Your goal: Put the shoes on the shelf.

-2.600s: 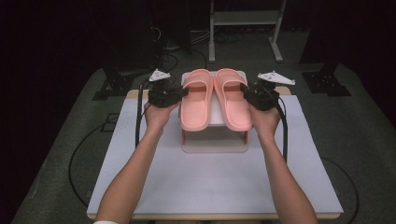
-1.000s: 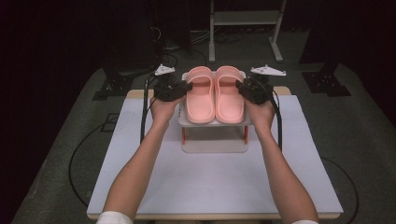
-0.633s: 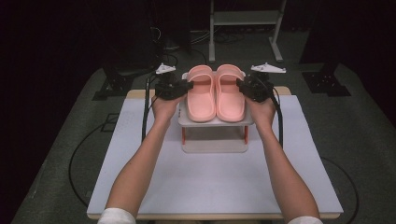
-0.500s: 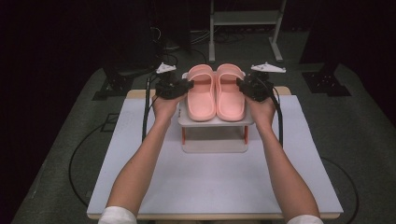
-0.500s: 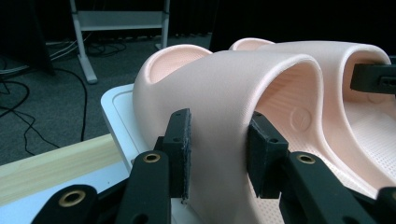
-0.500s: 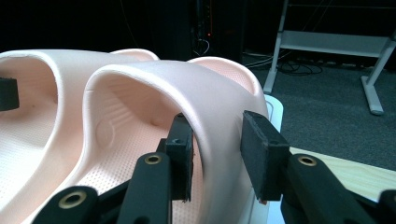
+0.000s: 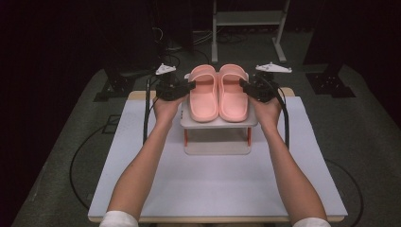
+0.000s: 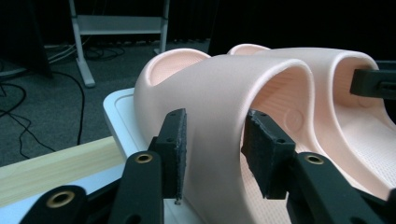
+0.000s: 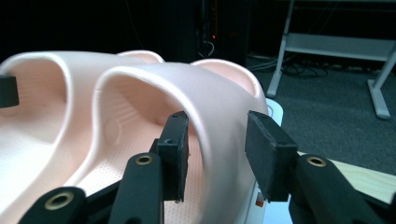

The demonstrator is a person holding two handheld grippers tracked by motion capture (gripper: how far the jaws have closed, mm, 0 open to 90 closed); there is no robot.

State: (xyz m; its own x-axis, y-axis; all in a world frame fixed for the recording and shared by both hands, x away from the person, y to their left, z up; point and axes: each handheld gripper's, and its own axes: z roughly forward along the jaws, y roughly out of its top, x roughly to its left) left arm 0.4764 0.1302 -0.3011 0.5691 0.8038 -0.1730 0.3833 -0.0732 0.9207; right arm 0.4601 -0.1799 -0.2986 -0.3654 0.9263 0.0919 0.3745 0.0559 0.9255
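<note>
— Where does the left black two-jaw gripper (image 8: 212, 158) stand?

— Its jaws straddle the outer side of the strap of the left pale pink moulded foam slide sandal (image 8: 219, 116). One pad (image 8: 175, 156) sits outside the strap, the other pad (image 8: 261, 156) inside under the arch. There is a sliver of gap at the outer pad, so the jaws look spread around the strap rather than pinching it hard — whether the inner pad touches, I cannot tell.

— And the right black two-jaw gripper (image 9: 219, 156)?

— The mirror of it. It straddles the outer strap wall of the right pale pink moulded foam slide sandal (image 9: 187, 93), one pad (image 9: 173, 154) inside, the other pad (image 9: 270, 154) outside, with visible space on the outer side. Spread, not clamped.

— Where are the sandals themselves?

— In the high view the left sandal (image 7: 203, 94) and the right one (image 7: 233, 93) lie side by side, touching or nearly so, soles down on the top of a small white two-tier stand with orange legs (image 7: 217, 124). The left gripper (image 7: 189, 87) comes at it from the left, the right gripper (image 7: 243, 85) from the right.

— And around that?

— The stand rests toward the far middle of a white sheet covering a wooden-edged table (image 7: 217, 189). Beyond the table, a dark carpeted floor with black cables (image 7: 75, 161) and a grey metal frame (image 7: 248, 21).
</note>
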